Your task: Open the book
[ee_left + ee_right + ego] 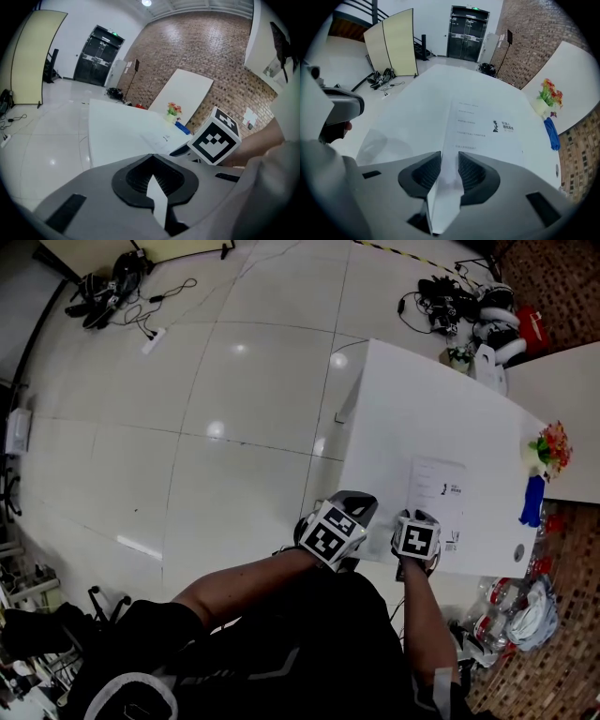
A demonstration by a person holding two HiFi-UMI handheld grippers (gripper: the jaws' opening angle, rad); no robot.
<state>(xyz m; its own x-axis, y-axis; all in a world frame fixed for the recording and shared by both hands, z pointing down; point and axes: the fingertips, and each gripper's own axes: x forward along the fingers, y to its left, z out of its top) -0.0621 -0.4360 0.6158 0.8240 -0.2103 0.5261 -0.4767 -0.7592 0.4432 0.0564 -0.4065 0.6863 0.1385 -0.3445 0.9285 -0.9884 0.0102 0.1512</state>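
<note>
A thin white book (437,495) lies closed near the front edge of the white table (403,399), with small print on its cover. In the right gripper view the book (487,126) fills the middle. My right gripper (449,154) points steeply down at its near left edge, jaws open, with the cover's edge in the gap and the pads apart from it. In the head view the right gripper (418,521) sits at the book's near end. My left gripper (352,504) hovers left of it at the table's edge. Its jaws (152,155) meet at the tips around nothing.
At the table's far right stand a small vase of flowers (548,448) and a blue object (532,501). A second white table (562,390) adjoins on the right. Cables and gear lie on the tiled floor (108,287) and behind the table (459,301).
</note>
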